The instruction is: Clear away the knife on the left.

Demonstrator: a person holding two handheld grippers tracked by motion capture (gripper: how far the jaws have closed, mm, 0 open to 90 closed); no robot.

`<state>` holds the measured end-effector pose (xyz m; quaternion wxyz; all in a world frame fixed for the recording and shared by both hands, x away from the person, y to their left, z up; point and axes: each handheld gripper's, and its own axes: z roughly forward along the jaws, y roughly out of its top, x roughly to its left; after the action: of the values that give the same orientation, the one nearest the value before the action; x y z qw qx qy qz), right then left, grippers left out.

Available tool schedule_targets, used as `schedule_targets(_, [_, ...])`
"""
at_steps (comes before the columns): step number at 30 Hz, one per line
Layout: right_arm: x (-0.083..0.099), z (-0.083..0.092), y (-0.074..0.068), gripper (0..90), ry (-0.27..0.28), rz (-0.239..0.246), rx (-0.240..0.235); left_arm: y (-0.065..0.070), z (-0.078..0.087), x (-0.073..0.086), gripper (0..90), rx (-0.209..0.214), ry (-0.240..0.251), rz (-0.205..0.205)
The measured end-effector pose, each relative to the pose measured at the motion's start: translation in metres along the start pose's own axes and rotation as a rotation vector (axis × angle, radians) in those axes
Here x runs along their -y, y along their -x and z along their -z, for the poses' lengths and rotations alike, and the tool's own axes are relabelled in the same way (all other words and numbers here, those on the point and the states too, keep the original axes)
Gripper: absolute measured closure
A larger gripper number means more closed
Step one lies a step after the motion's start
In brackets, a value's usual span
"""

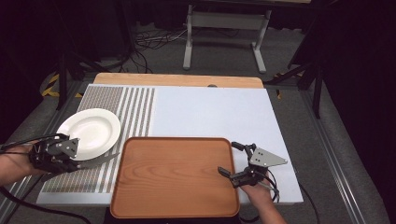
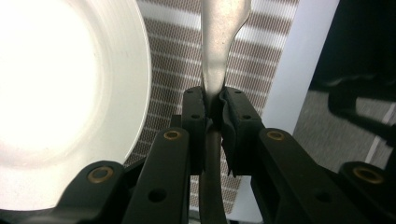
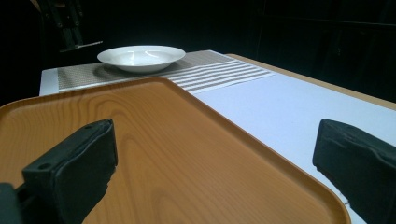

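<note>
The tray (image 1: 175, 175) lay between the spread right fingers (image 1: 232, 158), which straddled its rim. The plate (image 1: 91, 132) sat just beside the left fingers (image 2: 215, 100), which pinched a knife (image 2: 217, 42); the thin handle could twist loose and strike the plate.

One white plate (image 1: 89, 133) is counted on the counter (image 1: 219, 112), and one wooden tray (image 1: 175, 175) is counted beside it. One striped placemat (image 1: 135, 105) is seen under the plate. One piece of metal cutlery (image 1: 100, 162) is counted; its kind cannot be told, since only the handle is shown clearly. Two claws are counted: one left claw (image 1: 51, 156) and one right claw (image 1: 229, 158). Two forearms are seen at the bottom edge of the high view.
</note>
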<state>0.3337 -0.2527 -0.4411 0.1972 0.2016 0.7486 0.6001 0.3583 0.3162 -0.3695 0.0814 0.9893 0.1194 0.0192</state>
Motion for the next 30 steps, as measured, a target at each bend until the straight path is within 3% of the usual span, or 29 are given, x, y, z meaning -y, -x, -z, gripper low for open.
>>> schedule_targets(6, [0.000, 0.001, 0.000, 0.5, 0.003, 0.001, 0.002, -0.001, 0.008, -0.010, 80.5, 0.049, 0.065, 0.091])
schedule_targets(17, [-0.001, 0.002, 0.000, 0.4, 0.010, 0.000, 0.004, -0.001, 0.015, -0.025, 80.5, 0.134, 0.169, 0.174])
schedule_targets(23, [-0.002, 0.002, 0.000, 0.4, 0.013, 0.000, 0.003, 0.004, 0.018, -0.037, 80.5, 0.149, 0.215, 0.209])
schedule_targets(27, [-0.002, 0.003, 0.000, 0.5, 0.015, 0.002, 0.001, 0.005, 0.019, -0.043, 80.5, 0.165, 0.254, 0.268])
schedule_targets(30, [-0.002, 0.003, 0.000, 0.4, 0.014, 0.004, 0.003, 0.006, 0.018, -0.048, 80.5, 0.179, 0.272, 0.287])
